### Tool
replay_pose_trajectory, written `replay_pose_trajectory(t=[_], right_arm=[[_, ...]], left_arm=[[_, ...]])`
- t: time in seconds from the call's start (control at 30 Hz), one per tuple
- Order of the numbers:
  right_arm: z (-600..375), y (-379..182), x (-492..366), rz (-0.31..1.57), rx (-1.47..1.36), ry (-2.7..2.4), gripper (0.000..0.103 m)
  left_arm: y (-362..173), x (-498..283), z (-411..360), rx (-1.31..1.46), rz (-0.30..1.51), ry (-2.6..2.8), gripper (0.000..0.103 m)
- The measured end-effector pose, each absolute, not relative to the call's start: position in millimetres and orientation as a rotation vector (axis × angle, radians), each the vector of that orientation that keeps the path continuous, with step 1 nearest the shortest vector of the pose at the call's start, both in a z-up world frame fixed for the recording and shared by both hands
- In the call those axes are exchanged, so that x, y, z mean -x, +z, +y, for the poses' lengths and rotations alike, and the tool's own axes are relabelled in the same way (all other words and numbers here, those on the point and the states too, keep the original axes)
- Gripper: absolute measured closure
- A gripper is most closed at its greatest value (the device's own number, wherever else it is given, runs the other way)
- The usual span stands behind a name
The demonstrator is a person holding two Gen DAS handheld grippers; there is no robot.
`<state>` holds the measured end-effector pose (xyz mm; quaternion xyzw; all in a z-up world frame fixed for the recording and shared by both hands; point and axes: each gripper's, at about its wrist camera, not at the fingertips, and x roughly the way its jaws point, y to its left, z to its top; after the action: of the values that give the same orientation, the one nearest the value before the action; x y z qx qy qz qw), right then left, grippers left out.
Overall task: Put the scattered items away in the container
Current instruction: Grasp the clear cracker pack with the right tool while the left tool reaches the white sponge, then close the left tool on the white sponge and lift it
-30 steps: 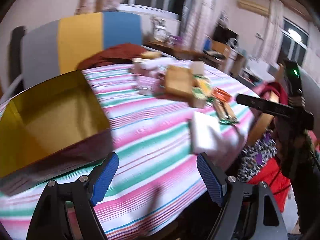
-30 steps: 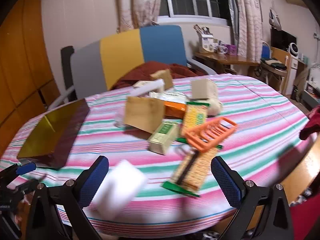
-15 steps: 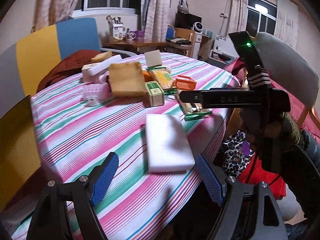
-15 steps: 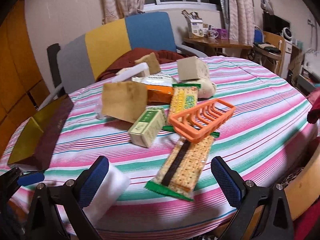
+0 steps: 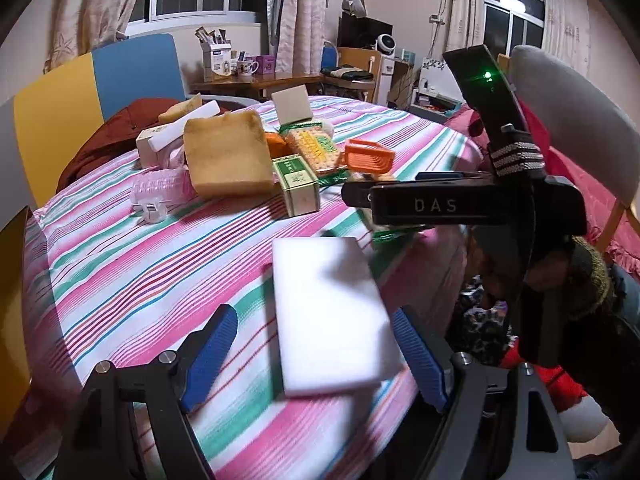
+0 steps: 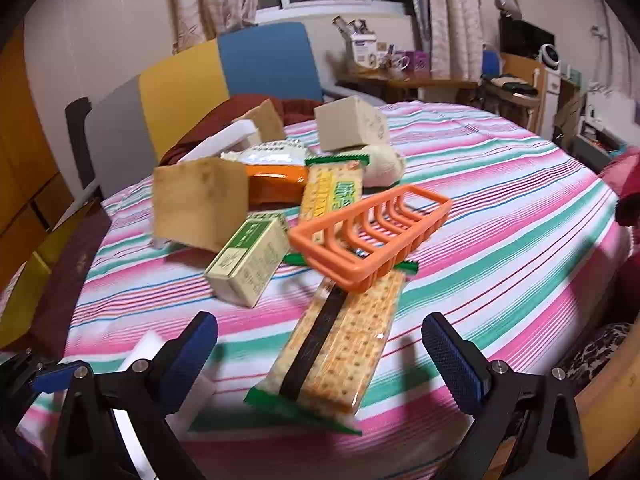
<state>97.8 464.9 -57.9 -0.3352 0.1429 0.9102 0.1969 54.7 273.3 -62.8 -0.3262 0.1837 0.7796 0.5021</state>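
My left gripper [image 5: 316, 354] is open, its blue pads on either side of a flat white sponge block [image 5: 328, 312] near the table's front edge, apart from it. My right gripper [image 6: 320, 356] is open over a clear cracker packet [image 6: 336, 344]; it also shows in the left wrist view [image 5: 360, 196]. An orange rack [image 6: 372, 232], a green-and-cream box [image 6: 248, 260], a tan sponge [image 6: 196, 204] and other packets lie piled mid-table. The gold-lined box [image 6: 36, 276] stands at the left; only its edge [image 5: 12, 280] shows in the left wrist view.
The round table has a striped cloth [image 5: 120, 264]. A chair with grey, yellow and blue panels [image 6: 224, 76] and a red cloth stands behind it. A grey chair back [image 5: 576, 132] is at the right. A clear plastic clip [image 5: 156, 196] lies by the pile.
The left gripper swung right from the gold box and closed in on the white sponge, which now lies between its pads. The right gripper moved forward over the cracker packet.
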Motion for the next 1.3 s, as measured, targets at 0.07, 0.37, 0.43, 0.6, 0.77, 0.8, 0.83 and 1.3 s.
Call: replay_pose_trajectory(t=[0.07,0.37,0.43,0.6,0.77,0.8,0.83,1.3], right_arm=[[466,-63,-94,0.401,0.961,2.529,0.0],[456,-79,-85,0.301,1.029,2.49,0.0],[456,-78,-85,0.301,1.03,2.491,0.001],[461,-75,-93,0.322,0.994,2.457,0.025],[467,-71,-100,0.334,0.986,2.441,0.049],[467,-71,-100,0.335,0.984,2.439,0.05],[466,-70,-101,0.335,0.982,2.439,0.052],[443,-66,-115,0.319,1.023,2.546,0.055]], left_arm=[[-67,-51,275,0.793,0.426,1.876,0.02],[-75,-38,273,0.863,0.318,1.837,0.013],[-76,-39,274,0.864,0.311,1.83,0.011],[-76,-43,276,0.839,0.339,1.854,0.01],[-74,-46,276,0.826,0.357,1.876,0.011],[-74,-46,276,0.825,0.36,1.877,0.012],[-74,-46,276,0.823,0.362,1.877,0.014],[-66,-50,258,0.833,0.274,1.847,0.058]])
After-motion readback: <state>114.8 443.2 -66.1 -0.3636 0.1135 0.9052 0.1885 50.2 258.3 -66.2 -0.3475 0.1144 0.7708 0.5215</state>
